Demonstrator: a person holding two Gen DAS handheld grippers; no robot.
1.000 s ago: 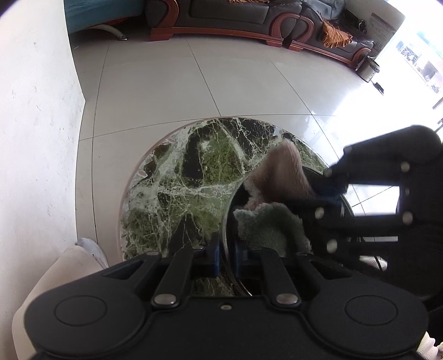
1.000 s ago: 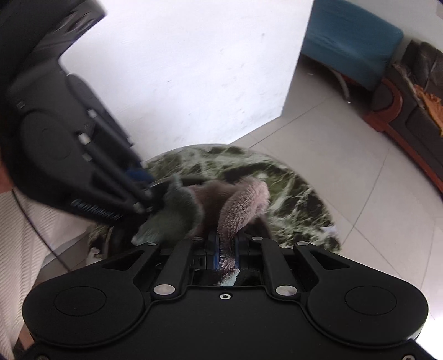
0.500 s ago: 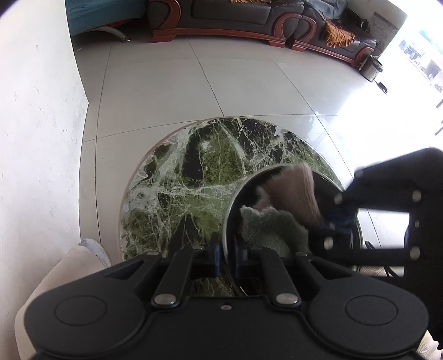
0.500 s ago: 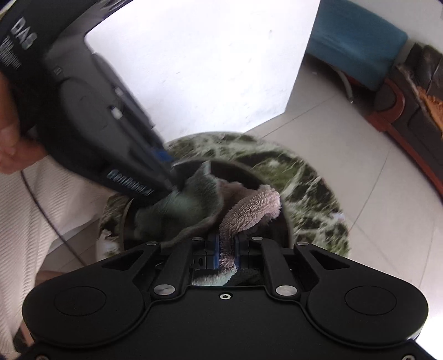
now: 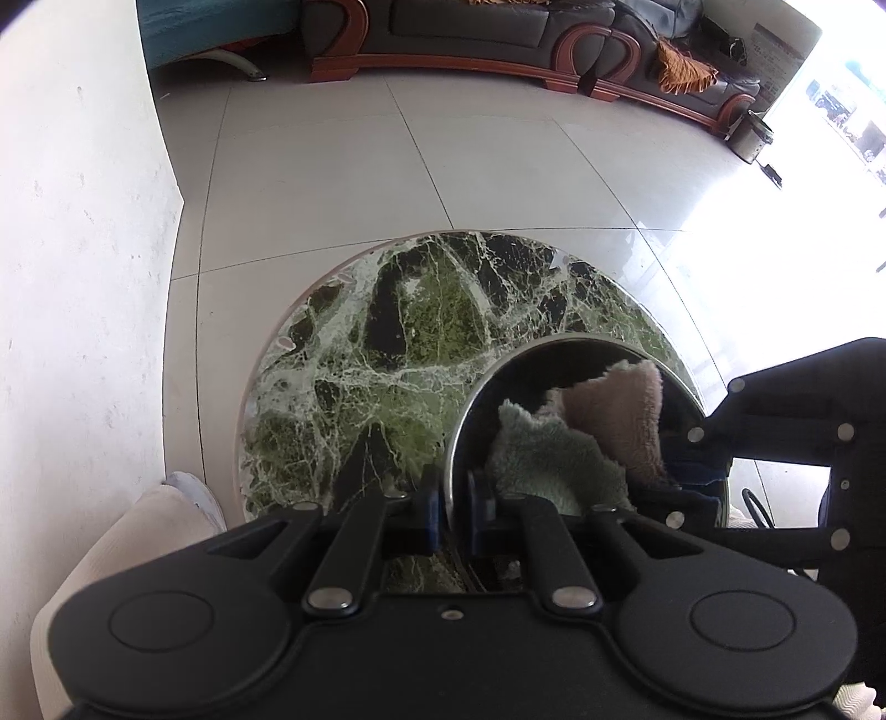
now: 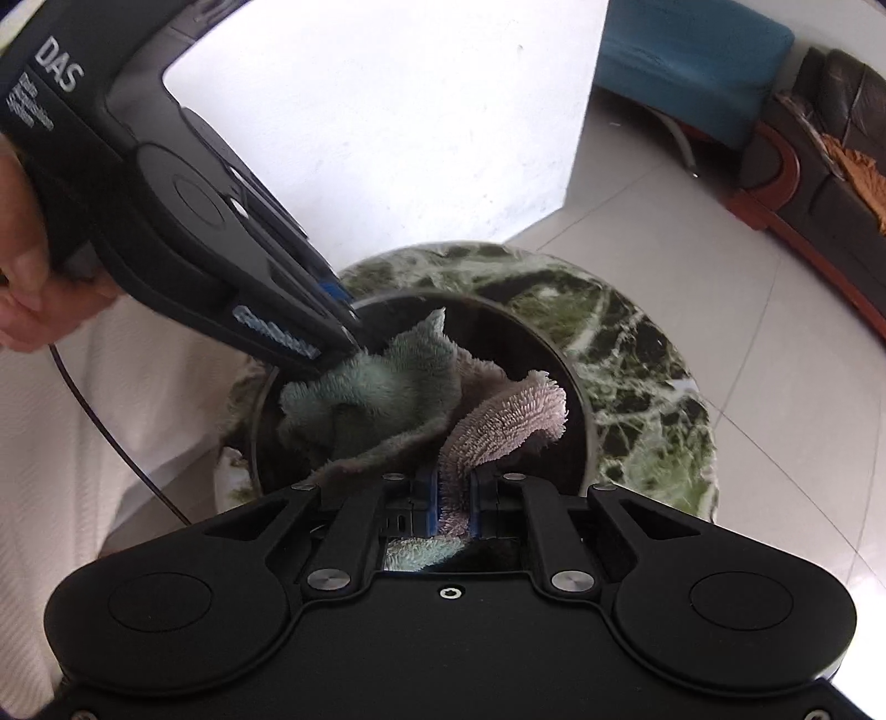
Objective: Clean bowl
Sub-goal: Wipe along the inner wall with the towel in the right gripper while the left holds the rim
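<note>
- Left gripper (image 5: 454, 507): clamped on near rim of shiny round metal bowl (image 5: 462, 432); one finger outside the wall, one inside.
- Right gripper (image 6: 454, 501): pinched on fluffy pink-and-green cloth (image 6: 498, 421), cloth bunched inside bowl ahead of the fingertips.
- Bowl on round green marble tabletop (image 5: 398, 354), beyond left gripper.

Home living room. Dark leather sofa (image 5: 498, 27) with carved red-wood trim runs along the far wall; pale tiled floor (image 5: 343, 183) before it; round green marble table (image 5: 421, 354) nearer than sofa.
</note>
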